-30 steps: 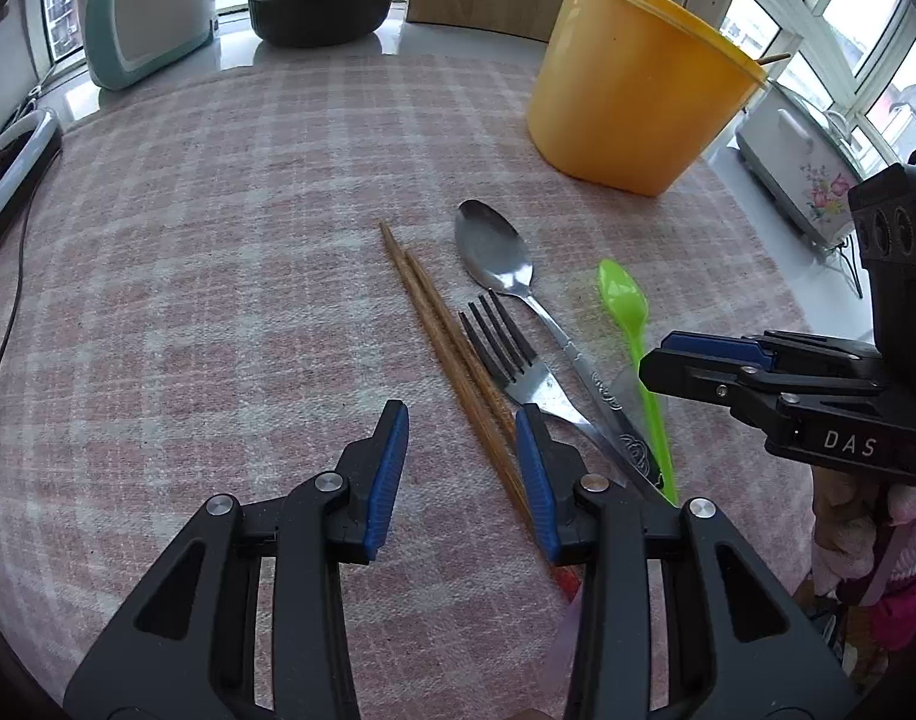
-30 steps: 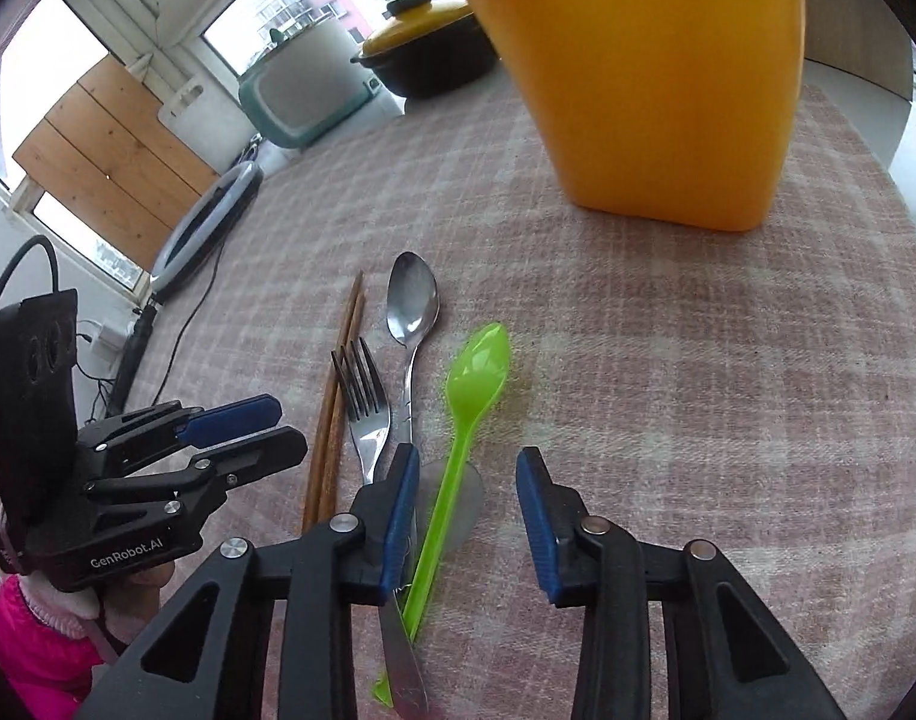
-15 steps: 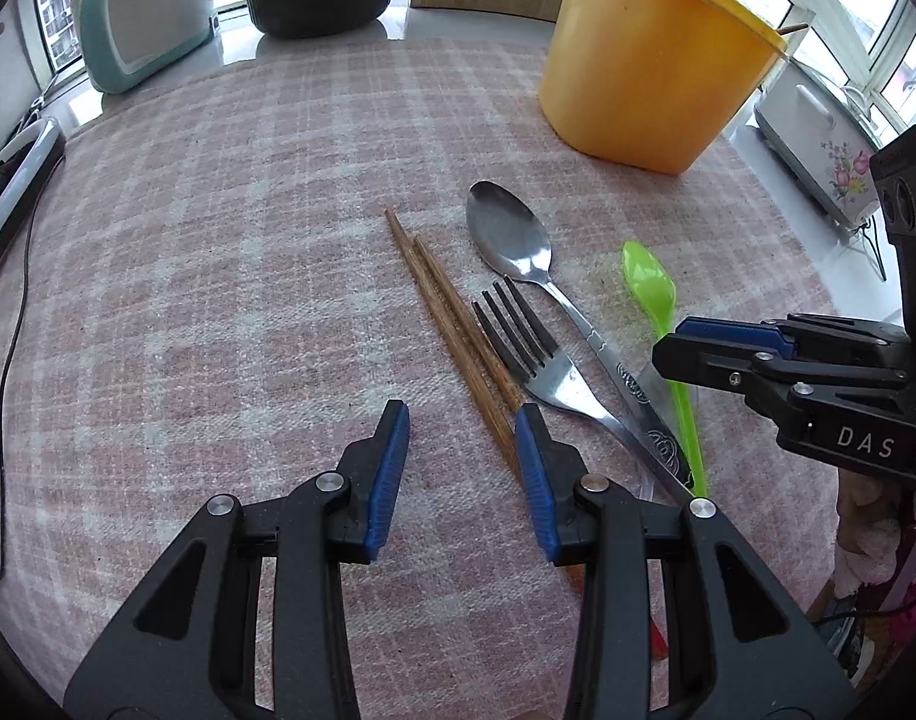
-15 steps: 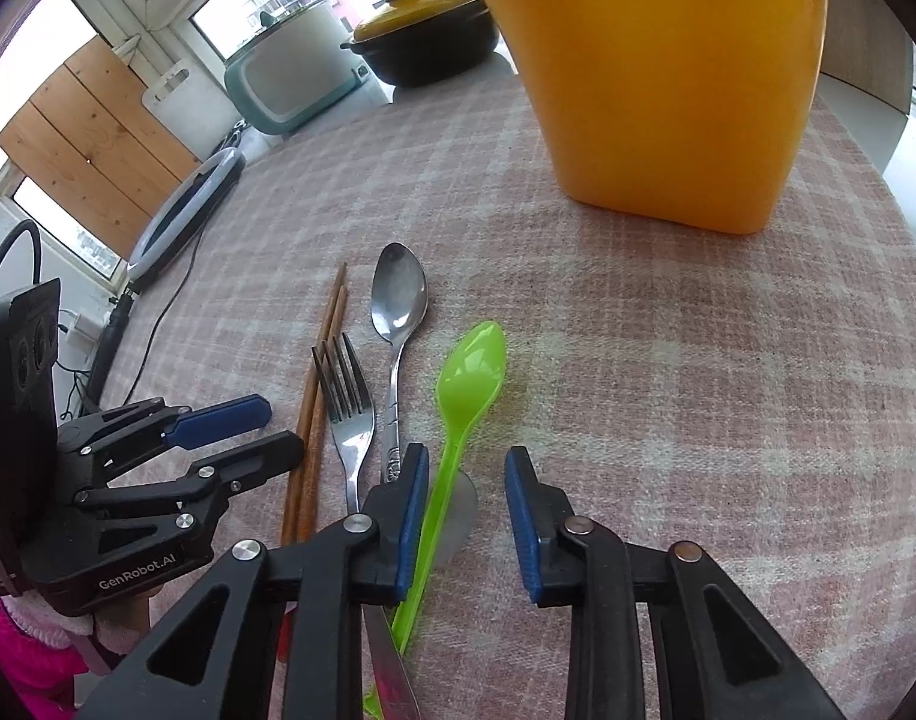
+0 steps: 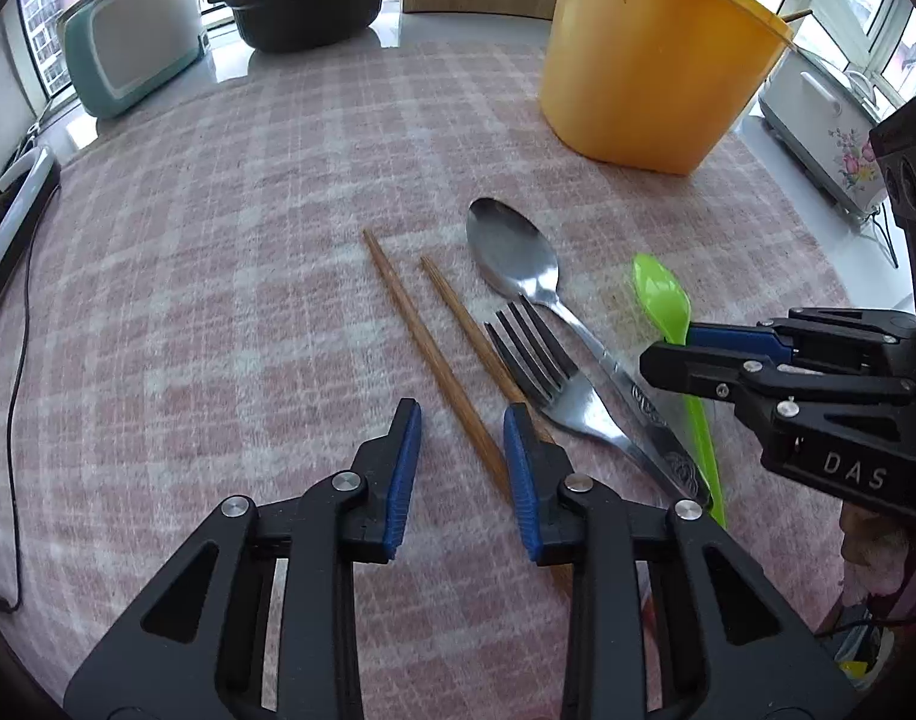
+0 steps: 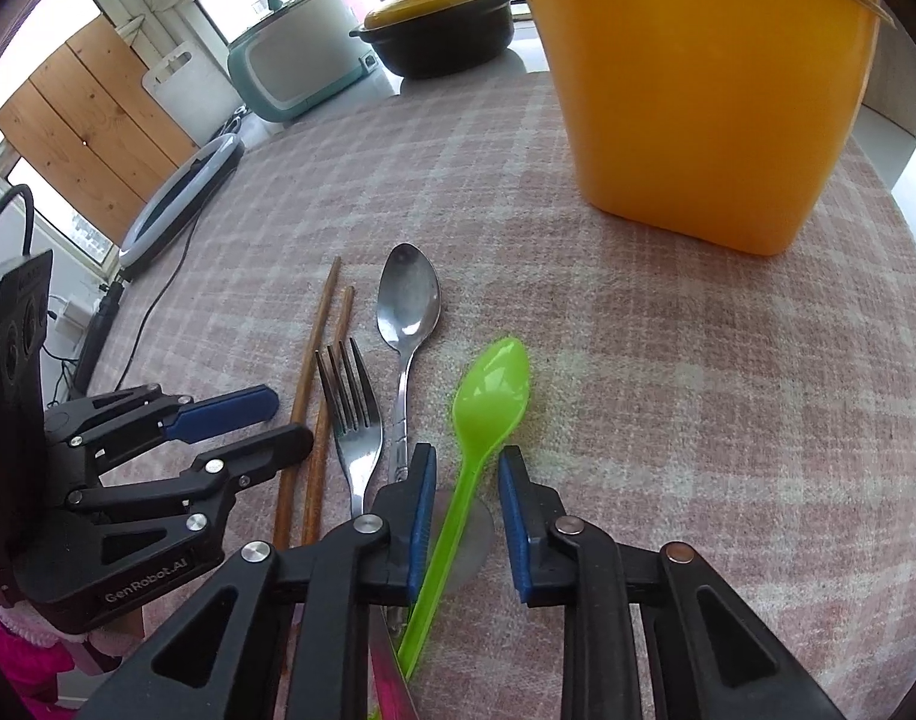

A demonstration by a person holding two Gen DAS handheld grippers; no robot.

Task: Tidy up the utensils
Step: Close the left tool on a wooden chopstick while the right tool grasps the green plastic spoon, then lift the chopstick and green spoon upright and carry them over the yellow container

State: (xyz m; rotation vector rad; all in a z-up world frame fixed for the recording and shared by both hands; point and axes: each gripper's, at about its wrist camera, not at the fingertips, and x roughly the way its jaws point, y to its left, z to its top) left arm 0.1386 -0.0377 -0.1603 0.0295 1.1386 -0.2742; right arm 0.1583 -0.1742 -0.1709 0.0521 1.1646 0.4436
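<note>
Both jaws closing but still apart: left gripper (image 5: 461,468) around one brown wooden chopstick (image 5: 423,349), right gripper (image 6: 465,513) around the lime-green plastic spoon (image 6: 488,396) handle; squeeze square, then lift toward the orange plastic bucket (image 6: 704,84) at 12 o'clock.

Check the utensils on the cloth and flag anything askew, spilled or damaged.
Nothing is spilled or visibly damaged. The fork lies partly across one of the chopsticks, whose tips have splayed apart. The metal spoon and green spoon lie flat in the row.
</note>
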